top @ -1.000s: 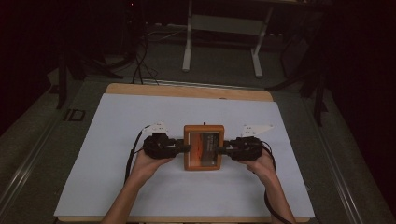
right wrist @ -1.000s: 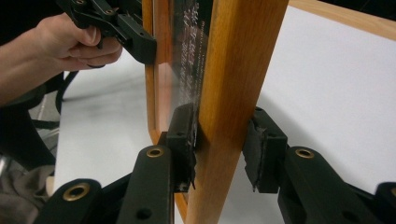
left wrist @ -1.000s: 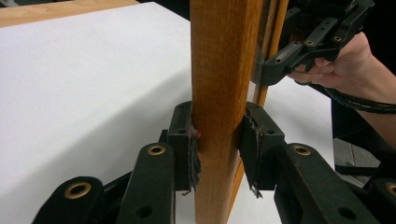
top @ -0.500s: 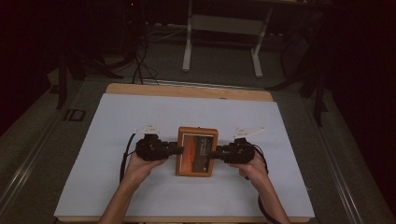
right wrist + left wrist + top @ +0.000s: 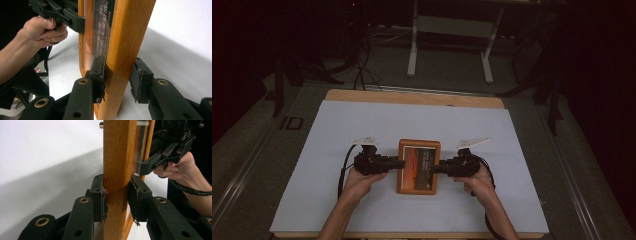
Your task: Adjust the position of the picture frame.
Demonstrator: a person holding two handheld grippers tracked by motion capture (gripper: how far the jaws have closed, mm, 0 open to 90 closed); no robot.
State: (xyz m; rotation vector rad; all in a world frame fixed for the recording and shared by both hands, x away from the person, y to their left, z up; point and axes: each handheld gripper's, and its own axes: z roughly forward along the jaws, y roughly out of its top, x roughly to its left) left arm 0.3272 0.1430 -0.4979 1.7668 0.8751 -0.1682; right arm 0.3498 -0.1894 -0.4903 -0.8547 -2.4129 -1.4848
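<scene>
Both forearms reach in level from the near edge of the white table (image 5: 337, 130), hands wrapped around the tools. The left gripper (image 5: 398, 163) clamps the left rail of the wooden picture frame (image 5: 418, 167) (glass side up), and the right gripper (image 5: 436, 168) clamps the opposite rail, the frame between them.

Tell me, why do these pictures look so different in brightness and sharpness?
High view: dim, dark surroundings, the frame small and soft. Left gripper view: bright white table, a broad grey shadow across it, wood sharp. Right gripper view: glare on the frame's glass, hand slightly soft.
</scene>
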